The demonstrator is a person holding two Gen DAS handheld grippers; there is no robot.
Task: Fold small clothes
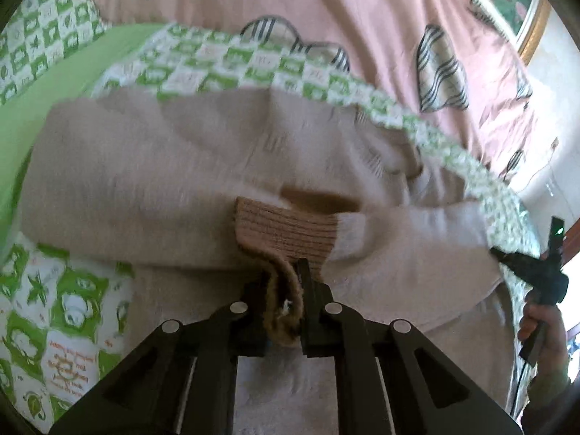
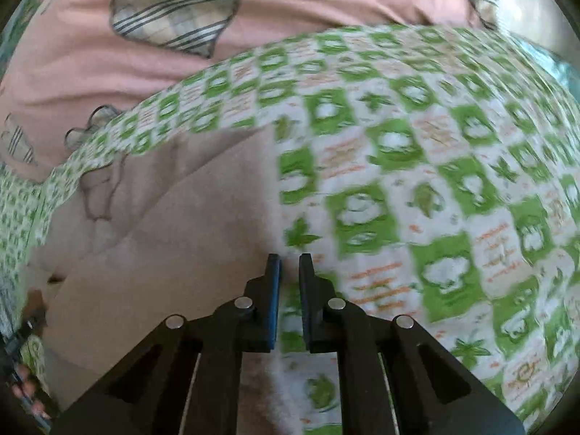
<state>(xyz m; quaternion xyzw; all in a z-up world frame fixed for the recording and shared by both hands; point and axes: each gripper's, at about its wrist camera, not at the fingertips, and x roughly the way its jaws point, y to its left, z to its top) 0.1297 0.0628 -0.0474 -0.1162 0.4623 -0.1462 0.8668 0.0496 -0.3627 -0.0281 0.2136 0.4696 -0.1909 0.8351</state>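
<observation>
A small beige knit sweater (image 1: pixel 152 166) lies on a green-and-white patterned sheet (image 1: pixel 54 311). My left gripper (image 1: pixel 282 272) is shut on the sweater's ribbed tan sleeve cuff (image 1: pixel 286 232), holding it over the sweater's body. The right gripper shows at the right edge of the left wrist view (image 1: pixel 536 272), held in a hand. In the right wrist view the right gripper (image 2: pixel 290 257) has a narrow gap between its fingers with nothing in it, at the sweater's right edge (image 2: pixel 174 224), over the sheet (image 2: pixel 417 181).
A pink quilt with plaid heart patches (image 1: pixel 362 7) lies behind the sheet; it also shows in the right wrist view (image 2: pixel 108 54). A plain green fabric strip (image 1: pixel 54 79) runs at the left. A gold-framed picture (image 1: pixel 533 21) hangs at the far right.
</observation>
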